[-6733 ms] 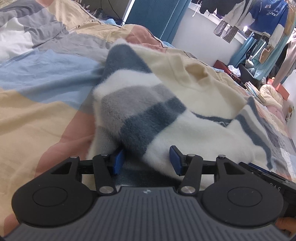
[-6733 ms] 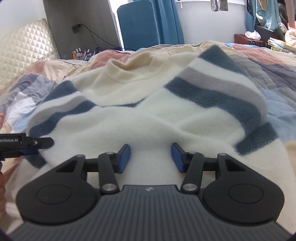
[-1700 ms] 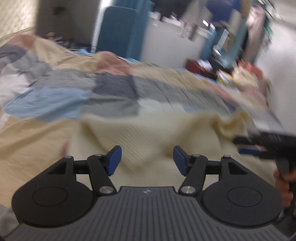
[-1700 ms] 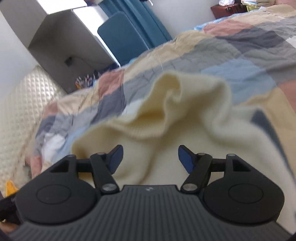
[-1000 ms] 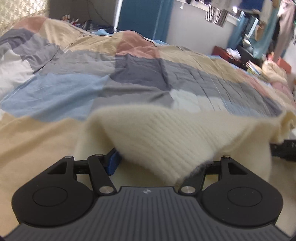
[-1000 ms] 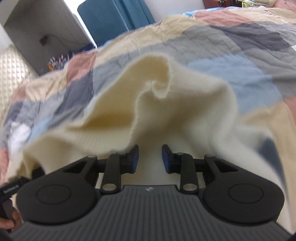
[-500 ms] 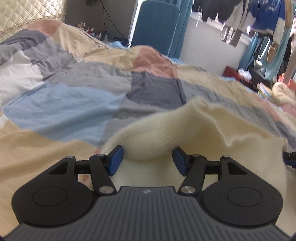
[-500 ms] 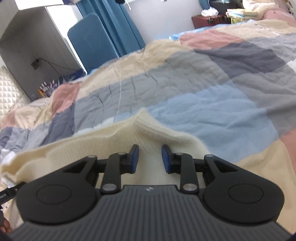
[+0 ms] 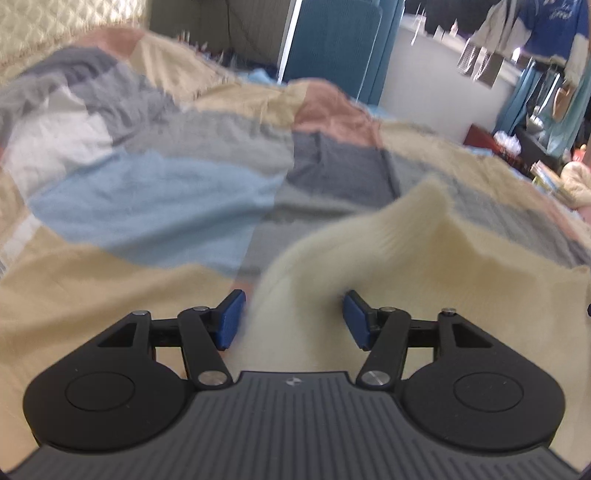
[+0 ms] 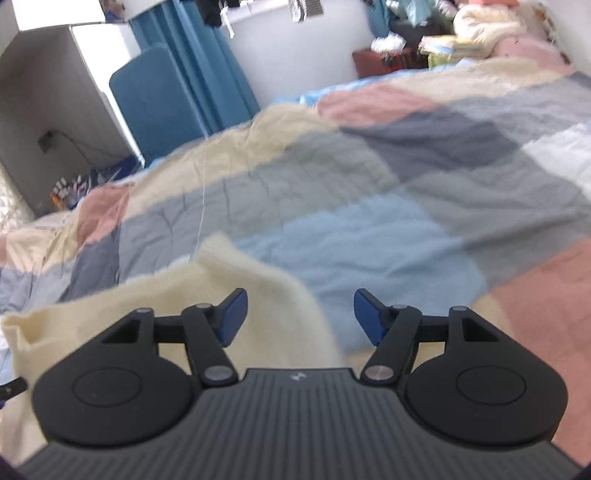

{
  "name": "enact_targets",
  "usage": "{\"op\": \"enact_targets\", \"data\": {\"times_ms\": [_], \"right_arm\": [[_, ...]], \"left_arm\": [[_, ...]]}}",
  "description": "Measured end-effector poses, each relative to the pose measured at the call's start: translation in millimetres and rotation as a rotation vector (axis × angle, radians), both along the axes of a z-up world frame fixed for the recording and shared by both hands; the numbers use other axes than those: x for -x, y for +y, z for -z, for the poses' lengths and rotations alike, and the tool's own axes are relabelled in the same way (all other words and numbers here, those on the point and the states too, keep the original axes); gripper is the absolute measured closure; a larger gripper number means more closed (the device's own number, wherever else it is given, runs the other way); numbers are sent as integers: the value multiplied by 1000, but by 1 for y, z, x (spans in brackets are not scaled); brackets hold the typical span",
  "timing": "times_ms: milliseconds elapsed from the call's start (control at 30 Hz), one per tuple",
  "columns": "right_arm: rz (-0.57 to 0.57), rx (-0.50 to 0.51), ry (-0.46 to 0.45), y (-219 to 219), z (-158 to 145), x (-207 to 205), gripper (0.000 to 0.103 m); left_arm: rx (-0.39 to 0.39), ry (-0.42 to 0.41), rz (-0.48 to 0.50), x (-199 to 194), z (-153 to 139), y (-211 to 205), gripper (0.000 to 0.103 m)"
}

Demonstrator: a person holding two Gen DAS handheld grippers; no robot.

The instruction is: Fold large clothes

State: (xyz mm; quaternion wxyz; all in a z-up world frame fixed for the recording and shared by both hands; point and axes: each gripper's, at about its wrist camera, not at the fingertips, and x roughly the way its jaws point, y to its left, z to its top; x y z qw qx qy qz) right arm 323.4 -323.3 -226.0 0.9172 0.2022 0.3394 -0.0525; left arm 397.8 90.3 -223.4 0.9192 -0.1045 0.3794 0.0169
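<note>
A cream knitted sweater [image 9: 388, 251] lies rumpled on the patchwork quilt [image 9: 147, 199]. A raised fold of it runs back between the blue pads of my left gripper [image 9: 291, 319]. Those jaws are closing, and a gap still shows beside the left pad [image 9: 229, 319]. In the right wrist view the sweater's ribbed edge [image 10: 221, 273] rests on the quilt [image 10: 369, 236], under and beside the left finger [image 10: 231, 314]. My right gripper [image 10: 299, 315] is opening wide with its pads clear of the cloth. The sweater's striped part is hidden.
A blue chair [image 10: 155, 99] and blue curtain stand past the bed's far edge, next to a white alcove [image 10: 48, 92]. Clothes hang at the back right [image 9: 546, 26]. Piled items sit by the far wall [image 10: 443, 40]. A quilted headboard [image 9: 55, 22] is at the left.
The right jaws went from nearly shut on the cream hem to wide apart, and the hem has dropped onto the quilt. The left jaws narrowed a little around the sweater fold.
</note>
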Motion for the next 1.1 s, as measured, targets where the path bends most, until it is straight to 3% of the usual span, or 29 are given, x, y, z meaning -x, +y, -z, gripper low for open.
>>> {"op": "enact_targets", "data": {"times_ms": [67, 133, 167, 233, 400, 700, 1033, 1100], "right_arm": [[-43, -16, 22, 7, 6, -4, 55], [-67, 9, 30, 16, 10, -5, 80], [-65, 31, 19, 19, 9, -4, 84], [-55, 42, -22, 21, 3, 2, 90], [11, 62, -119, 15, -18, 23, 91], [40, -2, 63, 2, 29, -4, 90], [25, 35, 49, 9, 26, 0, 86], [18, 53, 29, 13, 20, 4, 86]], "left_arm": [[12, 6, -6, 0, 5, 2, 54], [36, -10, -18, 3, 1, 7, 76], [61, -24, -20, 6, -2, 10, 89], [92, -53, -35, 13, -12, 14, 91], [135, -107, -48, 27, -31, 22, 92], [84, 4, -44, 5, 1, 15, 91], [93, -34, -30, 11, -3, 14, 90], [100, -62, -27, 18, -11, 13, 83]]}}
